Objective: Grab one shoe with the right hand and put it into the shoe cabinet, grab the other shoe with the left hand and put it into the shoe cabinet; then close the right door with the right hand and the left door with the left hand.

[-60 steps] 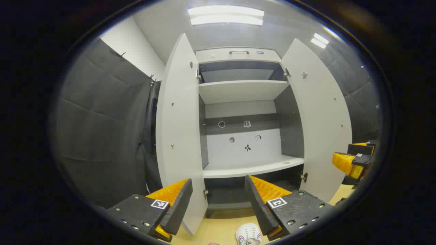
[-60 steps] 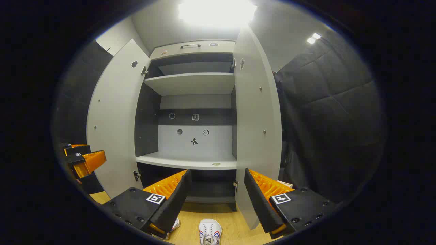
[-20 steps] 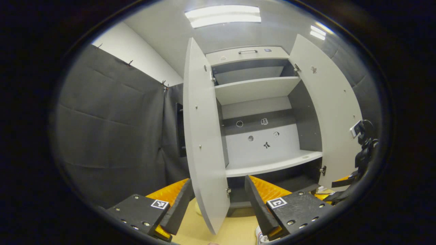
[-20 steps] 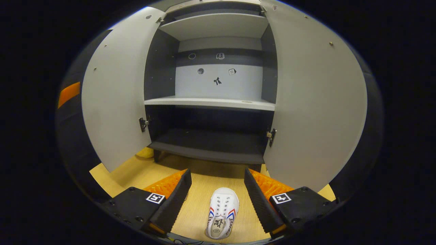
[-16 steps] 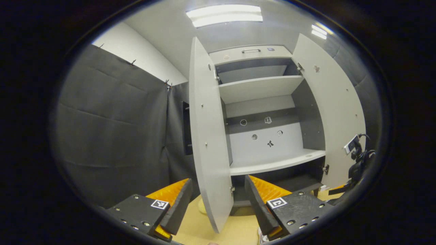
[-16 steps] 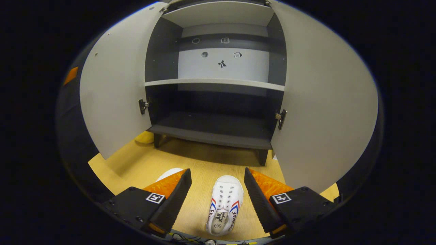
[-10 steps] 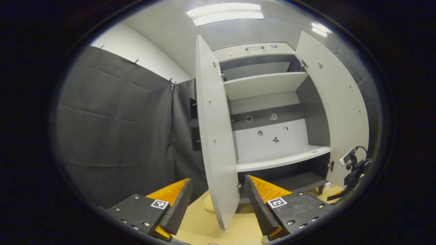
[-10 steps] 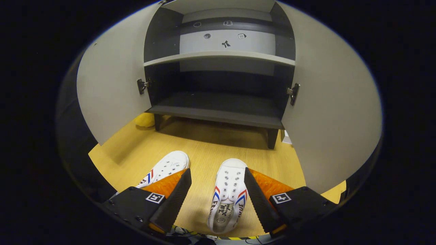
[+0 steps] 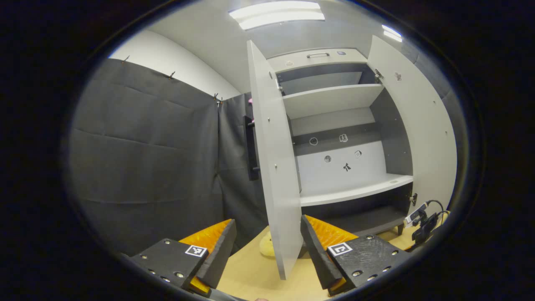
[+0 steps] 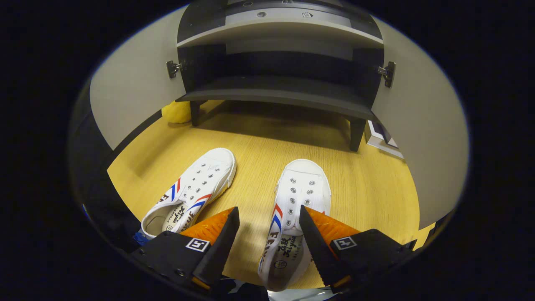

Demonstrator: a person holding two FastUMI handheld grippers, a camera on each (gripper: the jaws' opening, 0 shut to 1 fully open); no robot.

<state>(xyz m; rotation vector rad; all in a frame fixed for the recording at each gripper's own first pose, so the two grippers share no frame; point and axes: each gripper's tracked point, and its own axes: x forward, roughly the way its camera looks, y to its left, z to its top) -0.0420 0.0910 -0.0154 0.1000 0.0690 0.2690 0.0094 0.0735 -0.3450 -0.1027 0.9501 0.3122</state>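
In the left gripper view, your left gripper (image 9: pixel 267 246) hangs released, its fingers spread wide with nothing between them, aimed up at the tall grey shoe cabinet with pale shelves (image 9: pixel 334 100). Both doors stand open: the flat grey left door (image 9: pixel 273 167) is edge-on just past your fingers, the grey right door (image 9: pixel 430 125) swung out on the far side. The shelves look bare, so no shoe has gone in yet. A small yellow soft thing (image 9: pixel 266 247) lies on the light wooden floor (image 9: pixel 250 276) by the left door's foot. Low at the right edge sits the other tool's cabled camera (image 9: pixel 422 219). Compared with three seconds ago, this view has swung leftward: the cabinet sits further right and more dark padded wall (image 9: pixel 142 159) fills the left.

In the right gripper view, your right gripper (image 10: pixel 269 242) is also released, fingers apart, pointing down at the floor. The right-hand white canvas sneaker with red and blue stripes (image 10: pixel 294 209) lies with its heel end between the fingers, though neither presses on it. The matching left-hand white sneaker (image 10: pixel 190 192) rests just beside, angled outward. The cabinet's dark bottom shelf (image 10: pixel 276 98) is empty. Three seconds ago this tool faced the shelves; it has since dropped and tipped toward the shoes.

So nothing is done: both grabs, both placements and both doors remain.
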